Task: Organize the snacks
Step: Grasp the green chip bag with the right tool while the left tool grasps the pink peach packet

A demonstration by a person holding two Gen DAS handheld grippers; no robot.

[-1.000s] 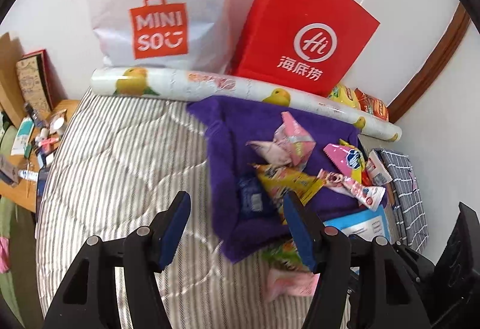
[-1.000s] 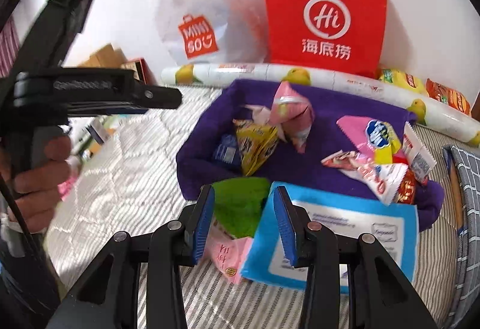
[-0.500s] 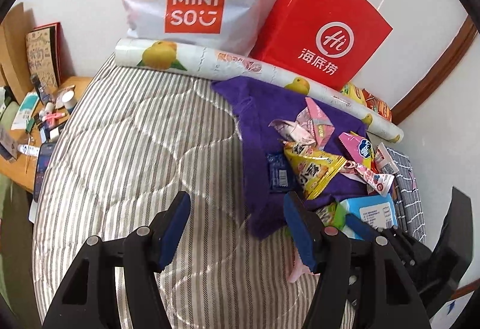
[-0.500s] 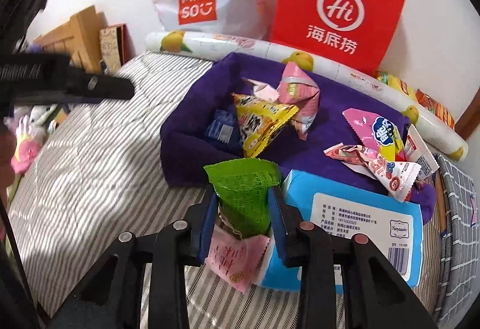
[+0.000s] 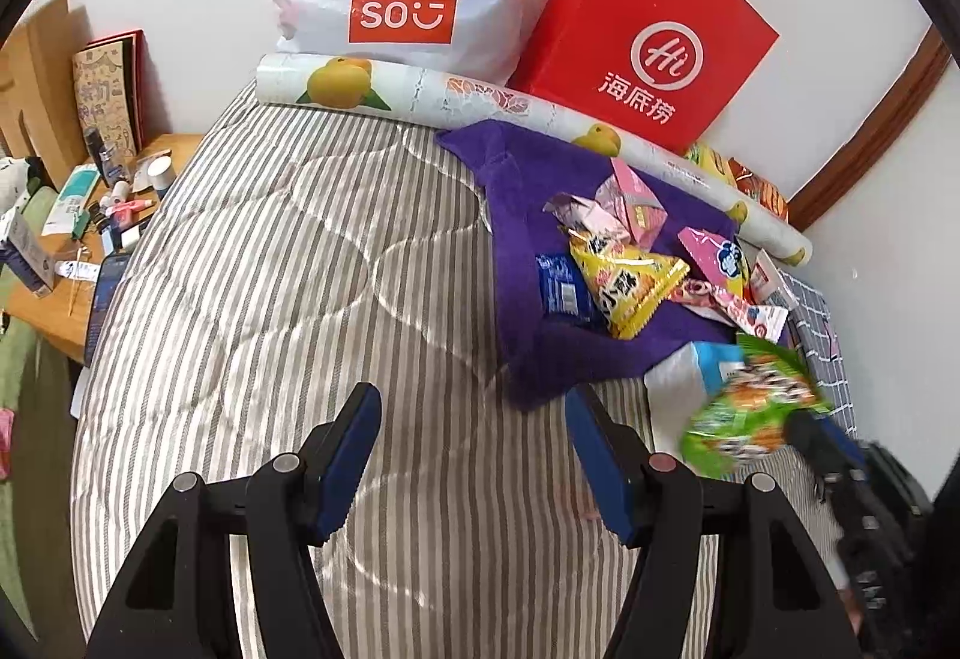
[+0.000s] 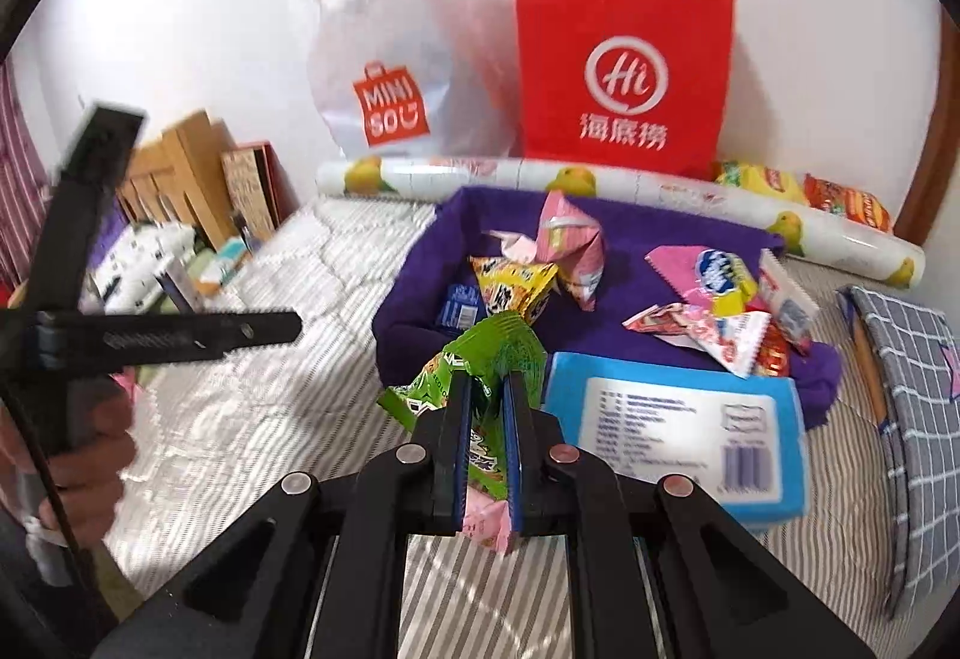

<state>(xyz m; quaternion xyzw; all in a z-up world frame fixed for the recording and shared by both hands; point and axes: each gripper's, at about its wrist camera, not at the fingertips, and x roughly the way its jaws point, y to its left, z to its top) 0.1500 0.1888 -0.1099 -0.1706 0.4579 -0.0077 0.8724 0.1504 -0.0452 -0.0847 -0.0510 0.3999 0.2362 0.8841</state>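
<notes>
1. Since the earlier frames, the right tongs [image 6: 485, 407] have gone from straddling the green pack [image 6: 480, 359] to being clamped on it and raised it off the quilt [image 5: 270, 269]; the left tongs [image 5: 474, 449] have drawn back left.
2. Left tongs hang apart and empty over bare quilt.
3. The pack sits near the towel's [image 6: 660, 239] near-left corner, left of the blue wipes [image 6: 678, 419]; a pink pack [image 6: 486, 524] shows under it.
4. Other snacks [image 6: 516, 287] lie scattered on the towel.
5. Judged step: carrying one picked snack. Next, it likely needs a steady hold and a chosen drop spot.
</notes>
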